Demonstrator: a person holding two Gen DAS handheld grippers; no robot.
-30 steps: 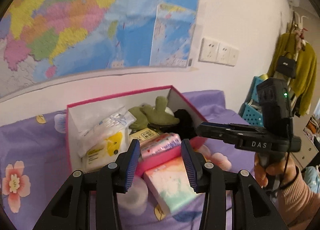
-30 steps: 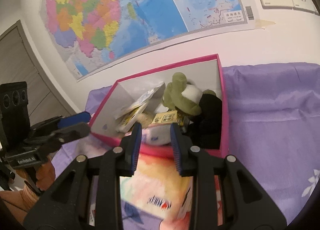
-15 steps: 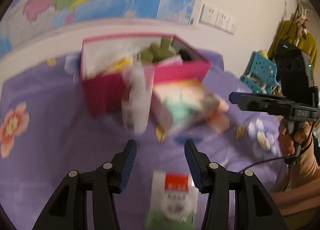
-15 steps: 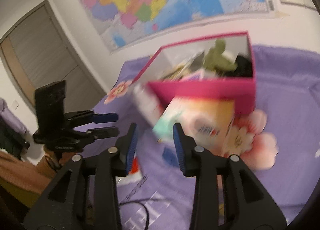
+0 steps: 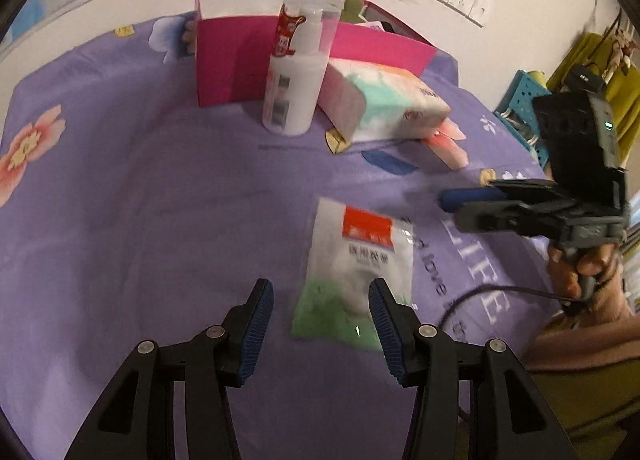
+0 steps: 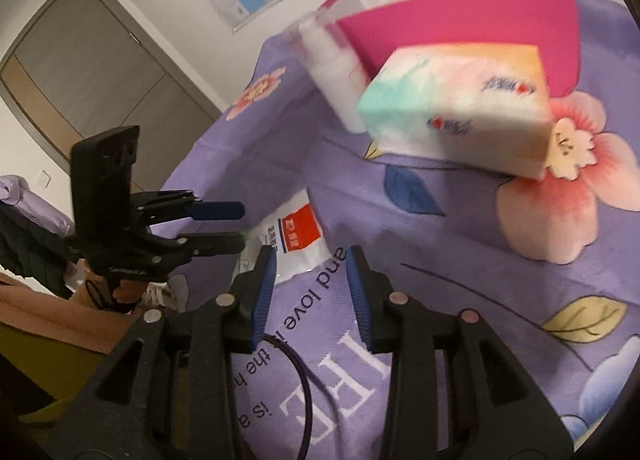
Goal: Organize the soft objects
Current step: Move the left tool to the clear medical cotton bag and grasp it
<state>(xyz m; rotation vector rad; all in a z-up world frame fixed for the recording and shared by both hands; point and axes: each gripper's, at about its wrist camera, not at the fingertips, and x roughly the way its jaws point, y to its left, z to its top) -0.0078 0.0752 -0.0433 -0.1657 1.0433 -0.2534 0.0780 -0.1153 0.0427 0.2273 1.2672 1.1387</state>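
A flat white plastic packet with a red label and green end [image 5: 356, 272] lies on the purple bedsheet [image 5: 160, 220]. My left gripper [image 5: 320, 324] is open and empty, just short of its near end. The packet also shows in the right wrist view [image 6: 294, 238]. My right gripper [image 6: 310, 292] is open and empty above the sheet, near the packet's corner. A pastel tissue pack [image 5: 384, 104] [image 6: 460, 108] lies in front of the pink box [image 5: 240, 56] [image 6: 464, 28], which holds soft toys.
A white pump bottle [image 5: 294, 72] stands against the box front. A black cable [image 6: 296, 376] runs across the sheet under my right gripper. A blue basket [image 5: 524, 108] and hanging clothes are at the right. A door [image 6: 92, 72] is at the left.
Both grippers have pulled back from the pink box and tilted down toward the sheet. The red-and-green packet now lies just before my left gripper.
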